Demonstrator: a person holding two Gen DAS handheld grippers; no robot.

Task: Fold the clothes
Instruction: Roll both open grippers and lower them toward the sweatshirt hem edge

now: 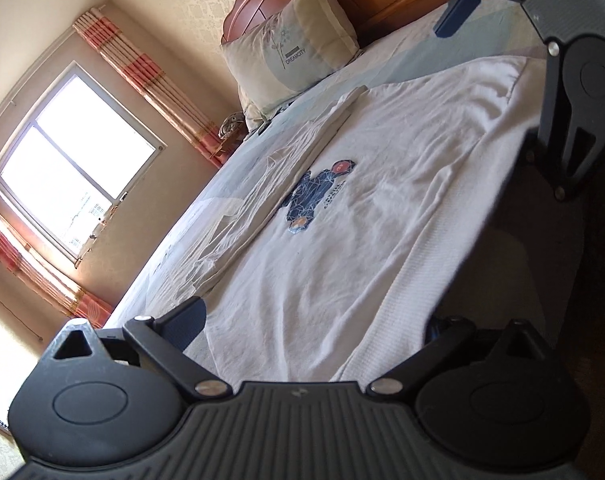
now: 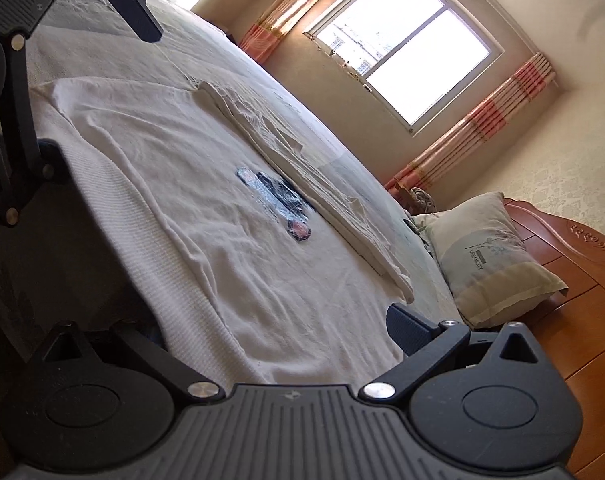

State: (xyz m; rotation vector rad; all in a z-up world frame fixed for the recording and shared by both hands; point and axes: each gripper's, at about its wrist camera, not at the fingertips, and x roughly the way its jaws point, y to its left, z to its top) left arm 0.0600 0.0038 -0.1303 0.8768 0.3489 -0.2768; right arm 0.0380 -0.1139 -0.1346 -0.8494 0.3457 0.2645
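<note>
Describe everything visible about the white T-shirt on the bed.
The white T-shirt lies flat and wrinkled on the bed, front up, showing a dark blue graphic print with orange spots. The side towards the window is already folded inward, forming a long straight strip over the body. Its near edge reaches the bed's edge. Both open grippers frame the ends of the near edge; contact can't be confirmed.

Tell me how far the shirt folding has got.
Done: the white T-shirt lies flat on the bed, far side strip already folded inward. In hand: both claws, left and right, open at the near edge. Left: near side and crosswise folds.
</note>
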